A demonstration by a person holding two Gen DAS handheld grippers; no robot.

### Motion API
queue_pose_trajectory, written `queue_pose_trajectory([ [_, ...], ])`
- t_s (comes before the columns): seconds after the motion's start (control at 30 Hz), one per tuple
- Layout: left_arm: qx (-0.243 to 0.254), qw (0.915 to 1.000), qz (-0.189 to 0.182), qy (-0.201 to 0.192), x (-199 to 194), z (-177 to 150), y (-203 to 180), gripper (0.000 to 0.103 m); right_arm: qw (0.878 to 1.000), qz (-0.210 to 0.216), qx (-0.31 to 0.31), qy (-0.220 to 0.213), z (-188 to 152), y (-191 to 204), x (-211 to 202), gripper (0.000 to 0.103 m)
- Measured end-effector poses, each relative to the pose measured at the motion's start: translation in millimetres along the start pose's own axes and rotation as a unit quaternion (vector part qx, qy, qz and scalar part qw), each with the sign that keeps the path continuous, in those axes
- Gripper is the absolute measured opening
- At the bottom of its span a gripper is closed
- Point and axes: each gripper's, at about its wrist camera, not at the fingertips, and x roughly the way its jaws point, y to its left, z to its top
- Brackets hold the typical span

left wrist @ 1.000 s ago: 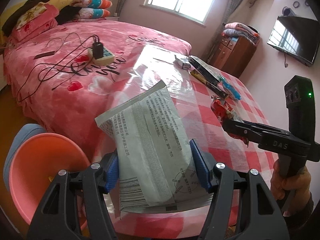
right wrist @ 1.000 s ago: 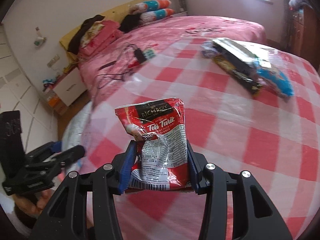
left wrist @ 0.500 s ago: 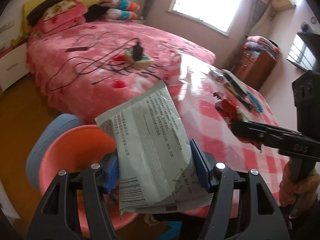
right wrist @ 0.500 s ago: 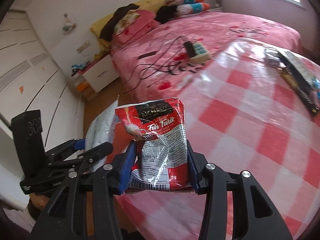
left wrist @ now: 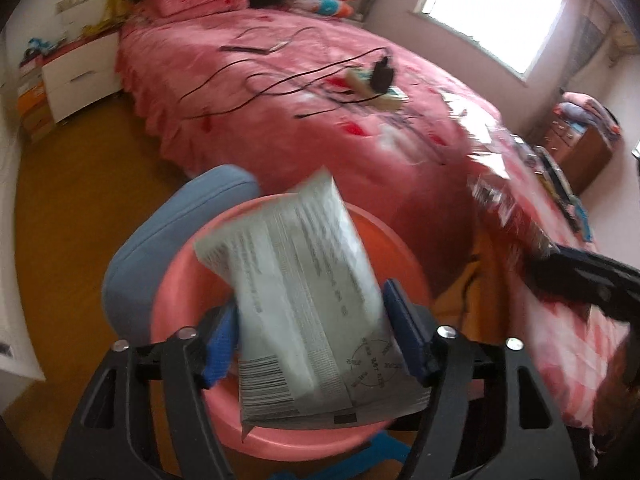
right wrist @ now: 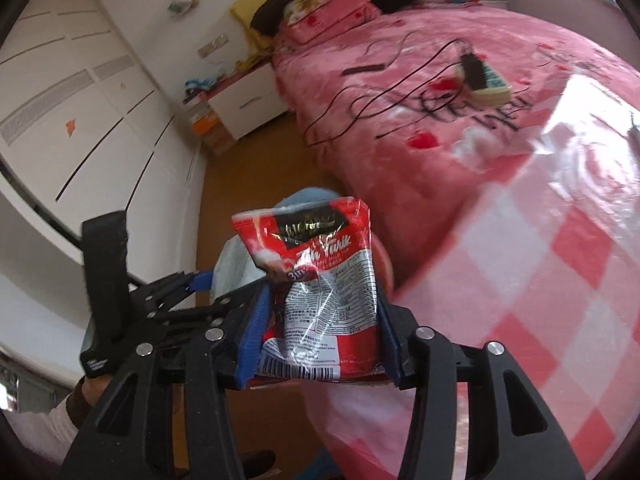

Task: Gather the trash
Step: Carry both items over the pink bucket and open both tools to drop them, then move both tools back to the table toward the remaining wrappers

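Grey wrapper [left wrist: 296,272] is slipping lengthwise, directly above the pink basin [left wrist: 180,276], between the left gripper [left wrist: 312,308]'s just-opening jaws (right gripper [right wrist: 322,294], likewise loosening around the red sachet [right wrist: 320,256], is hovering by the basin's edge).

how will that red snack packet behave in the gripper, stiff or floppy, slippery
Probably floppy: the red packet is creased and crumpled between the right gripper fingers. Likely light, since it stands up from the pads without sagging. Its glossy film shows glare, so it may slip now that the jaws have just been opening.

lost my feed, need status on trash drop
Left gripper just opening, grey printed packet loose between jaws over pink plastic basin. Right gripper just opening, red snack packet between jaws. Nothing seen blocking basin.
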Motion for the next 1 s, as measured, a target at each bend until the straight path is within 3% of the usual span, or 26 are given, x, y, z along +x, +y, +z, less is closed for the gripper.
queue_pose_trajectory([
  [0.13,-0.033,0.9988,0.035,0.001,4,2,24,0.080,1.000,0.000,-0.012,-0.013,-4,7,-3,0.079],
  [0.4,-0.033,0.9987,0.038,-0.004,3,4,22,0.080,0.997,-0.037,0.022,-0.063,-13,-19,-34,0.088],
  [0.67,-0.004,0.9999,0.013,0.001,4,1,-9,0.080,0.990,-0.057,0.081,-0.100,-29,-55,-63,0.089],
  [1.0,0.044,0.9987,-0.025,0.007,0,0,-60,0.080,0.983,-0.079,0.121,-0.115,-64,-87,-85,0.090],
])
